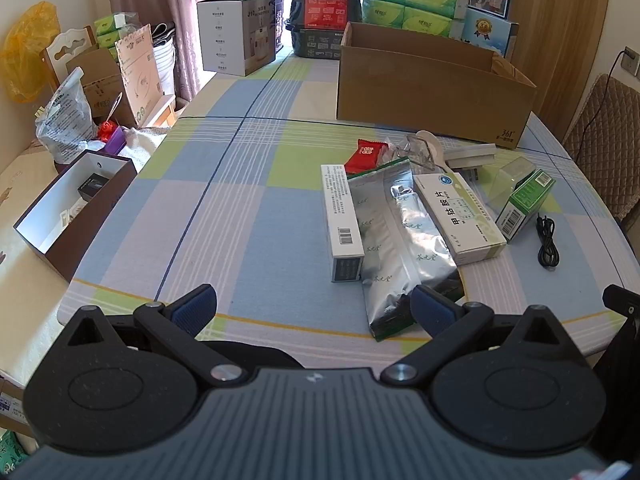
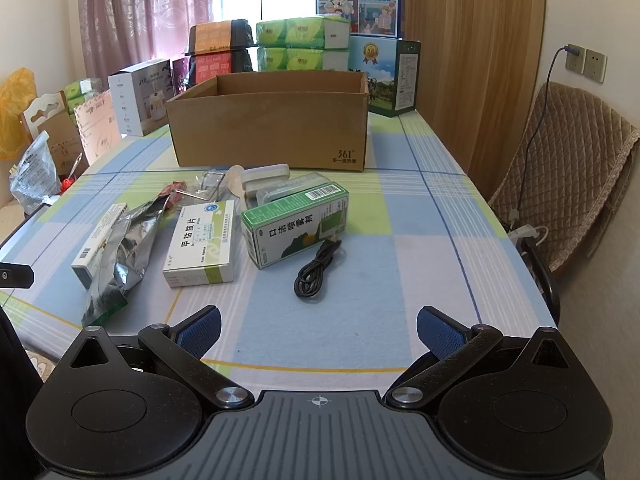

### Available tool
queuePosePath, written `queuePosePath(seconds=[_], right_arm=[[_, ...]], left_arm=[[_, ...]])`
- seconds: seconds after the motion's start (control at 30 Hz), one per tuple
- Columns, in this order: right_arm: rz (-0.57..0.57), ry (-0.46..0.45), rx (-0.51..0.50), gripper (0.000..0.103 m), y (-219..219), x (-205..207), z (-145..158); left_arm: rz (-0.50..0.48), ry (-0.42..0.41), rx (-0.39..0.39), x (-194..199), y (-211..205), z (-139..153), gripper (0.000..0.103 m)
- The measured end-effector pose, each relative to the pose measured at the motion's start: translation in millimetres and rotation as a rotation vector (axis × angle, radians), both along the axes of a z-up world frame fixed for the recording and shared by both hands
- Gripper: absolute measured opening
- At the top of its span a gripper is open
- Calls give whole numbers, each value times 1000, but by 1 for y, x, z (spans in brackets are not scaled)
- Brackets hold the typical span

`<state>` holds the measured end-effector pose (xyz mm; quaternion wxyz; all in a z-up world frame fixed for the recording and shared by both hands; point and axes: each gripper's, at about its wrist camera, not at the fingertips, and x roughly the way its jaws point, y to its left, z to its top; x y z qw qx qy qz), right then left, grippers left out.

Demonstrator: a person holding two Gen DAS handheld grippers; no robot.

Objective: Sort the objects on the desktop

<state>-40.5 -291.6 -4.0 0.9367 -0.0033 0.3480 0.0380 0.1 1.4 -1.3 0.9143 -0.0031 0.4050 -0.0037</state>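
A cluster of small items lies on the checked tablecloth in front of an open cardboard box [image 2: 268, 124] [image 1: 432, 88]. It holds a long white carton [image 1: 342, 220], a silver foil pouch [image 1: 400, 248] [image 2: 120, 252], a white medicine box [image 2: 202, 242] [image 1: 460, 216], a green spray box [image 2: 296, 228] [image 1: 524, 204], a coiled black cable [image 2: 316, 268] [image 1: 548, 244] and a red packet [image 1: 366, 154]. My left gripper [image 1: 314, 308] hovers open at the near table edge, its right finger over the pouch's end. My right gripper [image 2: 318, 330] is open, just short of the cable.
Stacked tissue packs [image 2: 300, 42], boxed goods [image 1: 324, 8] and a white appliance box [image 1: 236, 34] line the table's far end. An open brown box [image 1: 76, 208] and bags sit off the left edge. A padded chair [image 2: 580, 172] stands at the right.
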Motion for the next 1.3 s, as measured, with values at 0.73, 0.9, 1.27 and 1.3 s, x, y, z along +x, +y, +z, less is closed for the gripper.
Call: queuePosePath(seconds=[0.73, 0.9, 1.27, 1.3], right_arm=[[2, -2, -2, 101, 0, 0, 0], [3, -2, -2, 101, 0, 0, 0], [4, -3, -3, 101, 0, 0, 0], [4, -3, -3, 101, 0, 0, 0]], left_arm=[[-1, 1, 3, 0, 0, -1, 102], [-1, 1, 3, 0, 0, -1, 102], [-1, 1, 4, 0, 0, -1, 102], [-1, 1, 4, 0, 0, -1, 102]])
